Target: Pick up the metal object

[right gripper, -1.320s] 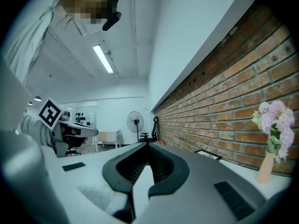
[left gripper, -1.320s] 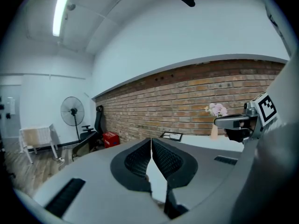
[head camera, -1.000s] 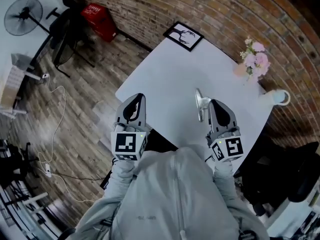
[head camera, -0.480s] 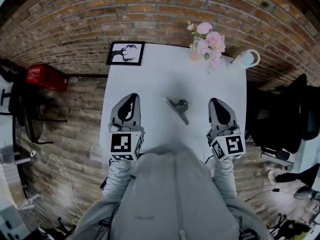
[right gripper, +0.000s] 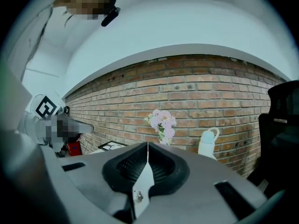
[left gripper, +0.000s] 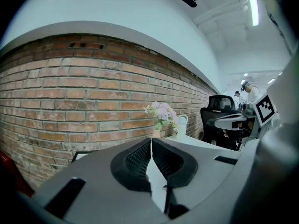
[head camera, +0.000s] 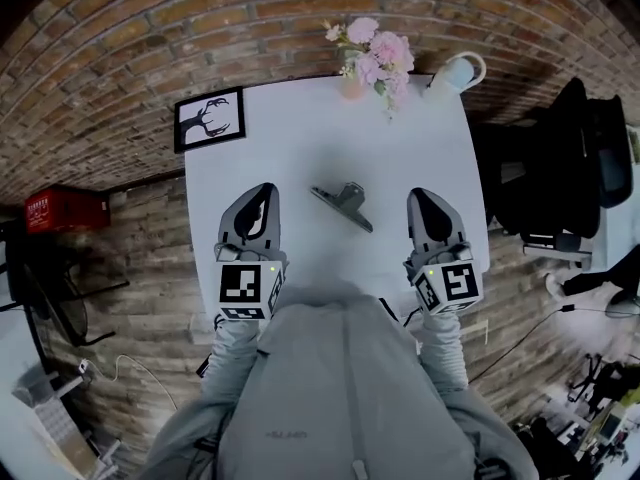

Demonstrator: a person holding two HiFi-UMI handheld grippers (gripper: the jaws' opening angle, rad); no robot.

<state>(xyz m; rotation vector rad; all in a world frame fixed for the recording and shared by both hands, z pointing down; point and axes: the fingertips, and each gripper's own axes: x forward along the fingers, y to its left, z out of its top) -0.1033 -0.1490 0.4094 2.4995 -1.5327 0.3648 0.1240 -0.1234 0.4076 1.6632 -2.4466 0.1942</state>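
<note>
- A shiny, angular metal clip [head camera: 342, 204] lies on the smooth white tabletop [head camera: 300, 148].
- The left gripper [head camera: 264, 192] and right gripper [head camera: 424, 198] flank it, ribbed jaws pressed together, empty.
- Bare surface surrounds it.

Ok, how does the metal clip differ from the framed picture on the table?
The metal clip is small, grey and irregular; the framed picture is larger, square, black-framed. The clip lies mid-table between the left gripper and right gripper; the picture sits at the far left corner by the brick wall. Both rest on the white table, untouched.
</note>
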